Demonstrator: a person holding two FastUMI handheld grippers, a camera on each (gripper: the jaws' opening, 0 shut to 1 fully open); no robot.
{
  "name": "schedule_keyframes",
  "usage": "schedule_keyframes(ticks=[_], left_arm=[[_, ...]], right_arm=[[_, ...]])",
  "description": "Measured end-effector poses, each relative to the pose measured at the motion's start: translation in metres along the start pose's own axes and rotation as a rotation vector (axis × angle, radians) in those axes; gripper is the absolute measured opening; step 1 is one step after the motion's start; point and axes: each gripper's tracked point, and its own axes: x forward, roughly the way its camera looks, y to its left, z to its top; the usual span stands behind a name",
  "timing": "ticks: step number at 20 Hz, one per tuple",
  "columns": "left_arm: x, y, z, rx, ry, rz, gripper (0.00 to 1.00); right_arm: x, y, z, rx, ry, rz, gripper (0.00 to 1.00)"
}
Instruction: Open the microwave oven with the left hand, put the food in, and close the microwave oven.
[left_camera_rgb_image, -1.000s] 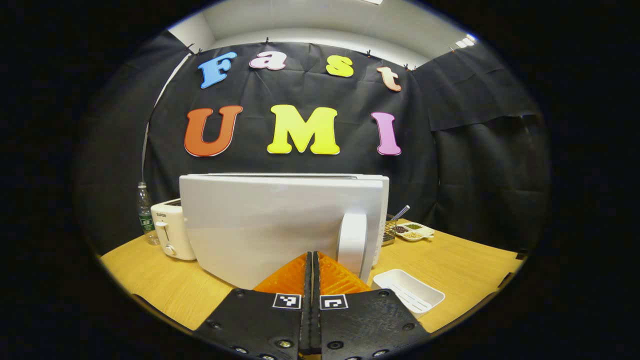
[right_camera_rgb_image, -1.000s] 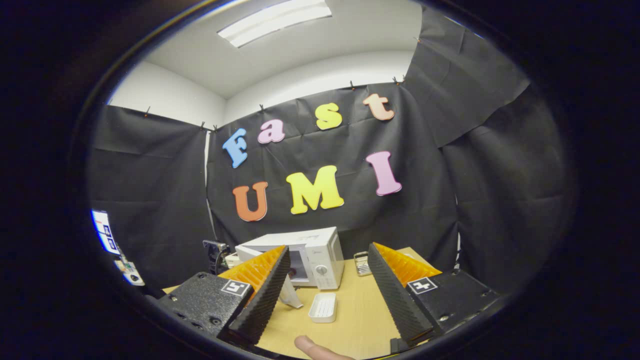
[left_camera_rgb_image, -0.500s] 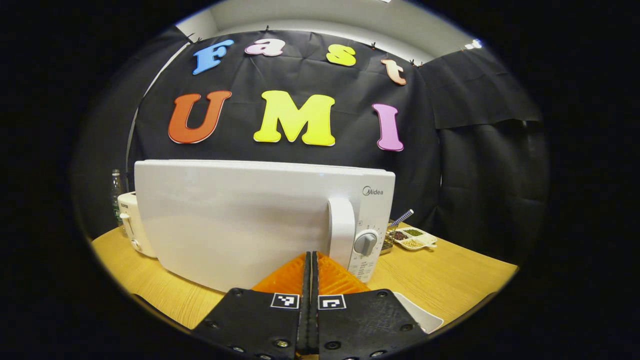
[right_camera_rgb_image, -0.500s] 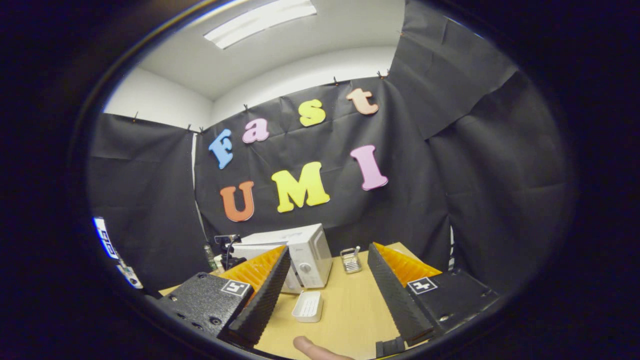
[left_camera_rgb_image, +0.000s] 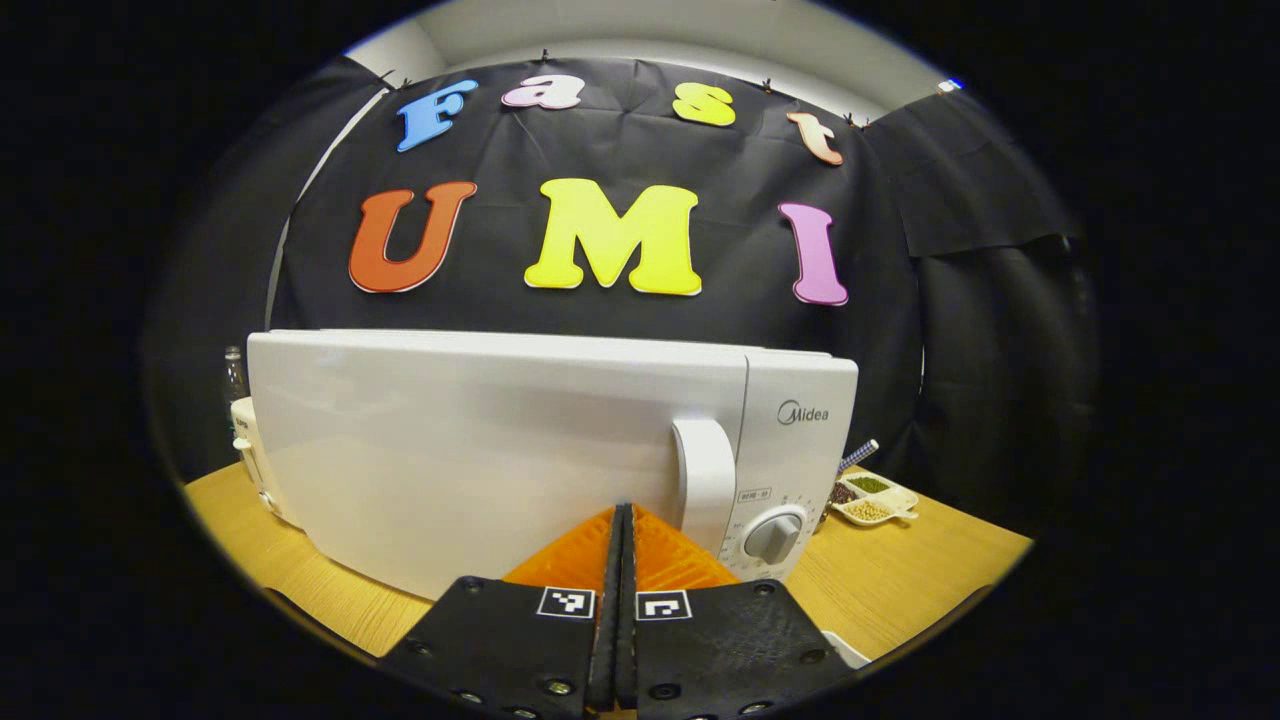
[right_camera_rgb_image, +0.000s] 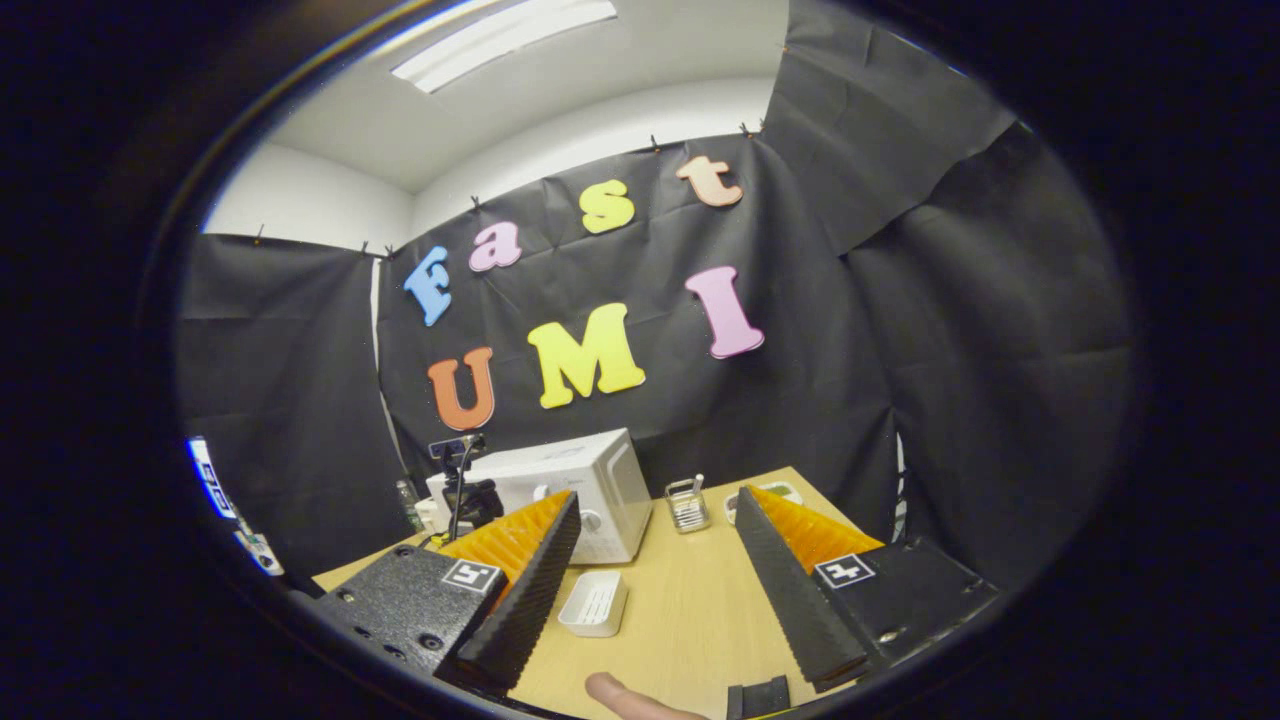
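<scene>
The white microwave stands on the wooden table with its door flush against the control panel. My left gripper is shut with nothing between its fingers, and its tips rest against the door's lower front, just left of the vertical handle. The dial sits to the right of the handle. My right gripper hangs open and empty above the table, well back from the microwave. A fingertip shows at the bottom edge of the right gripper view.
A white toaster and a bottle stand left of the microwave. To its right are a sectioned dish of grains and a small metal rack. An empty white tray lies on the table in front.
The microwave door has swung from ajar to flush with the body, with my shut left gripper following it in. My right gripper has drawn back and stayed open.
</scene>
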Motion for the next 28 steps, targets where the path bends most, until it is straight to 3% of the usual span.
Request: schedule_keyframes(ticks=[3,4,5,11,12,13,14,16,17,18,19,28], left_arm=[[0.001,0.001,-0.001,-0.009,0.0,-0.004,0.01],[0.001,0.002,-0.001,-0.009,0.005,-0.001,0.01],[0.0,0.004,-0.001,-0.008,0.009,0.004,0.01],[0.0,0.004,-0.007,-0.021,0.041,-0.026,0.02],[-0.002,0.008,-0.014,-0.042,0.078,-0.023,0.02],[-0.01,0.013,-0.02,-0.06,0.121,-0.01,0.01],[-0.021,0.016,-0.02,-0.069,0.144,-0.002,0.0],[-0.044,0.025,-0.005,-0.047,0.138,0.035,0.17],[-0.058,0.031,0.008,-0.03,0.116,0.062,0.49],[-0.071,0.037,0.019,-0.008,0.099,0.083,0.82],[-0.086,0.039,0.033,0.006,0.071,0.096,0.94],[-0.223,0.043,0.119,0.016,-0.016,0.143,0.94]], right_arm=[[0.0,0.001,-0.003,0.005,0.015,-0.01,0.99],[-0.001,0.003,-0.002,0.004,0.017,-0.01,0.87],[-0.002,0.004,-0.002,0.002,0.016,-0.013,0.99],[-0.013,0.007,0.01,-0.034,0.002,-0.058,0.99],[-0.015,0.01,0.011,-0.042,0.001,-0.062,0.87],[-0.016,0.013,0.011,-0.046,-0.001,-0.059,0.99],[-0.018,0.015,0.011,-0.044,-0.002,-0.057,0.99],[-0.019,0.02,0.009,-0.038,0.006,-0.057,0.99],[-0.02,0.022,0.006,-0.035,0.017,-0.057,0.87],[-0.02,0.024,0.004,-0.033,0.028,-0.055,0.99],[-0.021,0.026,0.003,-0.032,0.036,-0.053,0.99],[-0.03,0.036,0.017,-0.055,0.029,-0.106,0.99]])
